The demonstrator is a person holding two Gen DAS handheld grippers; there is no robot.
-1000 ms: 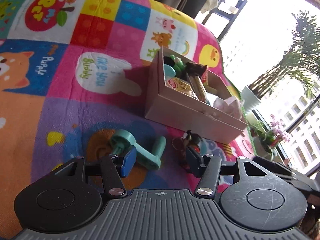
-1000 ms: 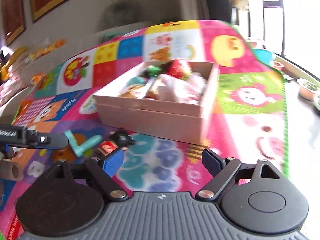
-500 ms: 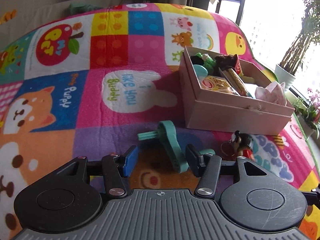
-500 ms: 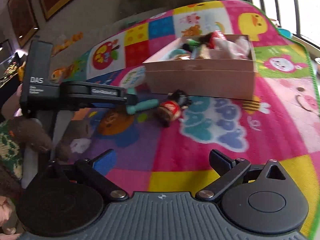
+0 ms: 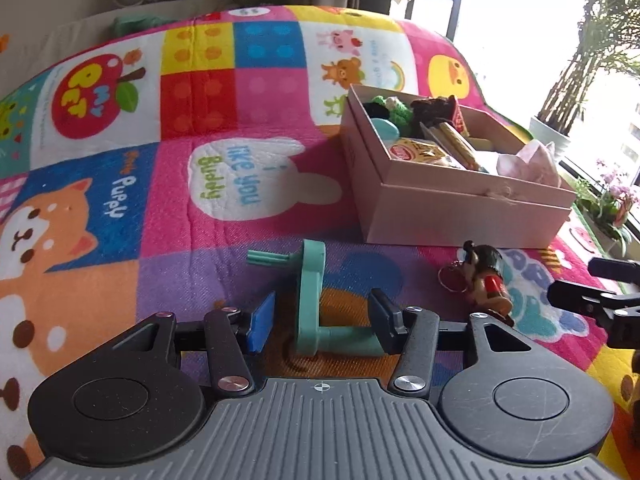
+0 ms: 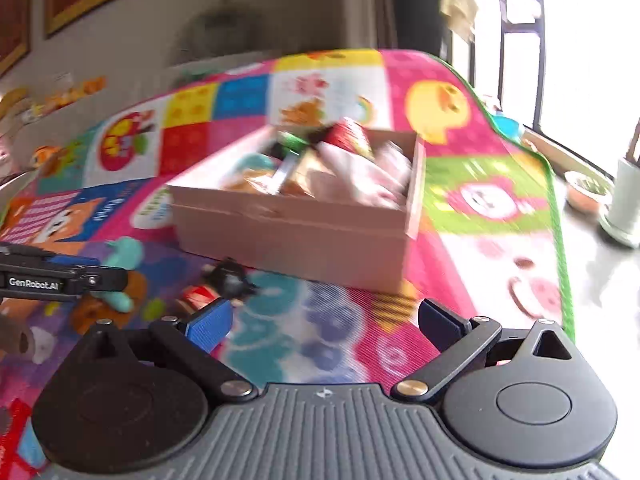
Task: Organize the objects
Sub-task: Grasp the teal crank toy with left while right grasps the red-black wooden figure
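Observation:
A teal plastic crank-shaped piece (image 5: 311, 300) lies on the colourful play mat (image 5: 248, 184). My left gripper (image 5: 322, 322) straddles it with the jaws closing. The left pad (image 5: 262, 322) stands apart from the piece; the right pad (image 5: 382, 322) is at the end of its lower bar. A small doll keychain (image 5: 486, 284) lies to the right, in front of the pink open box (image 5: 460, 208) filled with small items. My right gripper (image 6: 324, 324) hangs wide open over the mat with nothing between its fingers. The blurred doll (image 6: 224, 284) and box (image 6: 288, 248) lie ahead of it.
The right gripper's black arm (image 5: 592, 300) reaches in at the right edge of the left wrist view. The mat's green edge (image 6: 556, 216) borders a pale floor with a bowl (image 6: 586, 190) and white pot (image 6: 624, 208). Potted plants (image 5: 608, 200) stand by the window.
The left gripper has rolled level and settled around the teal piece, its jaws a little narrower. The right gripper has opened wider and swung round to face the box.

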